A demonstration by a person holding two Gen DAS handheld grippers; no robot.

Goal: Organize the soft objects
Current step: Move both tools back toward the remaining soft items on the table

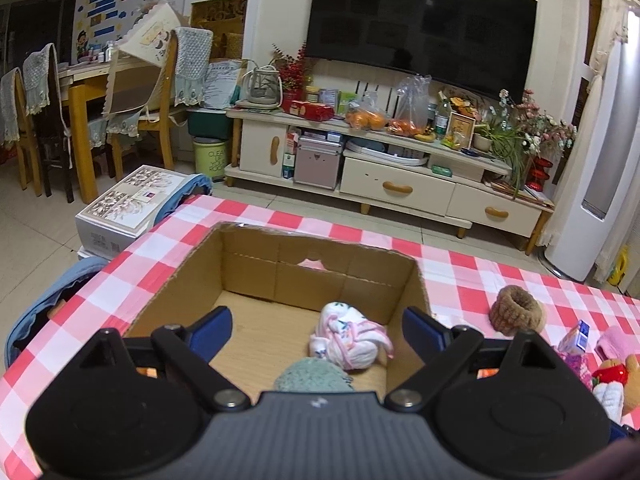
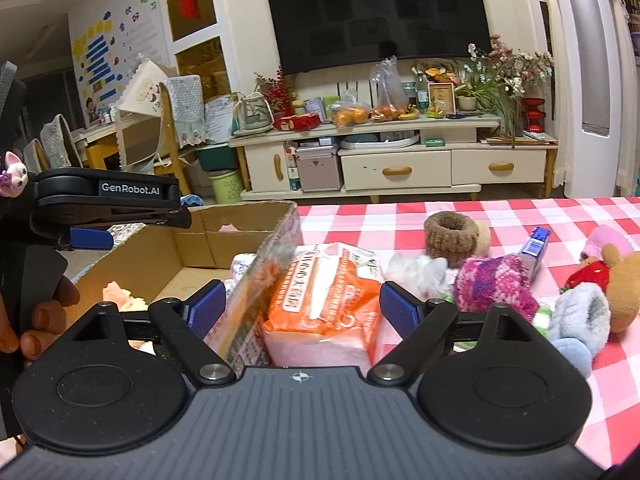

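Our left gripper (image 1: 316, 330) hangs wide and empty over the cardboard box (image 1: 248, 276), which holds a white-pink cloth bundle (image 1: 348, 338) and a teal knit piece (image 1: 310, 376). Right of the box, our right gripper (image 2: 298, 308) straddles the orange tissue pack (image 2: 324, 304), pads not visibly pressing; it may slip or snag the box wall.

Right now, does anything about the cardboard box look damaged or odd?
Yes. The cardboard box has a ragged hole torn in the top edge of its far wall, and the pink checked tablecloth shows through it. Its rim is rough, as if the flaps were cut off. The rolled socks inside look fine.
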